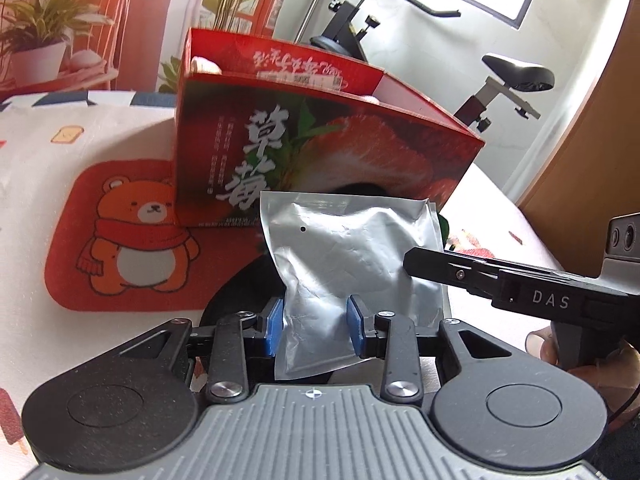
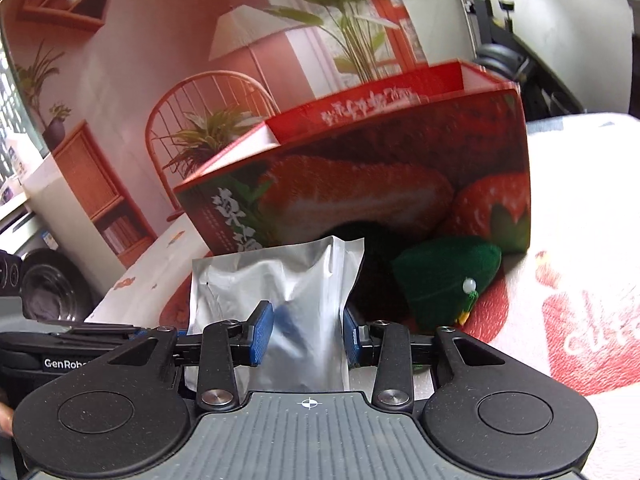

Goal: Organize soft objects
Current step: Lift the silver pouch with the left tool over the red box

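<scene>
A crinkled silver foil pouch (image 1: 352, 248) hangs above the table in front of a red strawberry-printed box (image 1: 320, 140). My left gripper (image 1: 316, 328) is shut on its lower part, blue pads pressing both sides. A black finger (image 1: 440, 270) of my right gripper reaches the pouch's right edge. In the right wrist view, my right gripper (image 2: 306, 332) is shut on the same pouch (image 2: 280, 280). Behind it lie a green plush (image 2: 444, 280) and a black soft thing (image 2: 372, 248) against the open-topped box (image 2: 380, 184). A pale soft item shows inside the box's far left corner.
A red mat with an orange bear (image 1: 132, 240) lies left of the box on a white patterned tablecloth (image 1: 60, 152). An exercise bike (image 1: 500, 80) stands behind the table on the right. A printed room backdrop (image 2: 160, 60) rises behind the box.
</scene>
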The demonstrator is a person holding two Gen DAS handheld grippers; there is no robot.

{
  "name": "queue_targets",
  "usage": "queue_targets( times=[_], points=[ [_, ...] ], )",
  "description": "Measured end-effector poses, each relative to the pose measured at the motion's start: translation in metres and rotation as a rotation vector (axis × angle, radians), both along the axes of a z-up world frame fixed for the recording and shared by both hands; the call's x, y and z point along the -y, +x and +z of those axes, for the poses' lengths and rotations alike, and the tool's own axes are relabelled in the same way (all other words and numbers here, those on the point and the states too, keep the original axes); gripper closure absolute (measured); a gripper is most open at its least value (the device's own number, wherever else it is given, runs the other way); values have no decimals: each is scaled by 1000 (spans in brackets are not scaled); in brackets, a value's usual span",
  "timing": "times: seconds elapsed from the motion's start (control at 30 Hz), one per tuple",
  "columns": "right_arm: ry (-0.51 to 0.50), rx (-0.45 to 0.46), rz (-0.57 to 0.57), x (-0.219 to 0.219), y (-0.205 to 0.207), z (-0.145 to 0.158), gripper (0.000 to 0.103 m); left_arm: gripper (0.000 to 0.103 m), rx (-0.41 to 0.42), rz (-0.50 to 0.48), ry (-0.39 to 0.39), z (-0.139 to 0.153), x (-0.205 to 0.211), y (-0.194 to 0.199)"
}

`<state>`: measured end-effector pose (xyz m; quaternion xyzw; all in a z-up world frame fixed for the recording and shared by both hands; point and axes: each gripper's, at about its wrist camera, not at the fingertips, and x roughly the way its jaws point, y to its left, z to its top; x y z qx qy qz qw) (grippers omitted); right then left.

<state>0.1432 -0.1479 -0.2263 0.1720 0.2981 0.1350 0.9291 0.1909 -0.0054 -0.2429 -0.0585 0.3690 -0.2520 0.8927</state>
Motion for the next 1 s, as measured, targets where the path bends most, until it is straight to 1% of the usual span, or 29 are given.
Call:
queue_targets(
  times=[0.1,0.23,0.47,0.67,0.8,1.0],
  points=[
    [-36,38,-8,-3,-7,13,69,67,40,-7,-9,10,0,-7],
    [-60,83,-11,-4,-11,32,69,67,94,-10,-9,23,2,-15],
    [-95,145,20,-4,-7,64,69,67,155,-1,-22,48,2,-15],
    [-101,164,24,-4,2,86,69,67,162,11,-44,63,1,-7],
    [-100,163,14,-2,11,94,69,67,174,12,-36,72,4,-1],
    [-116,175,16,3,29,107,69,67,182,17,-47,82,7,14]
  ],
)
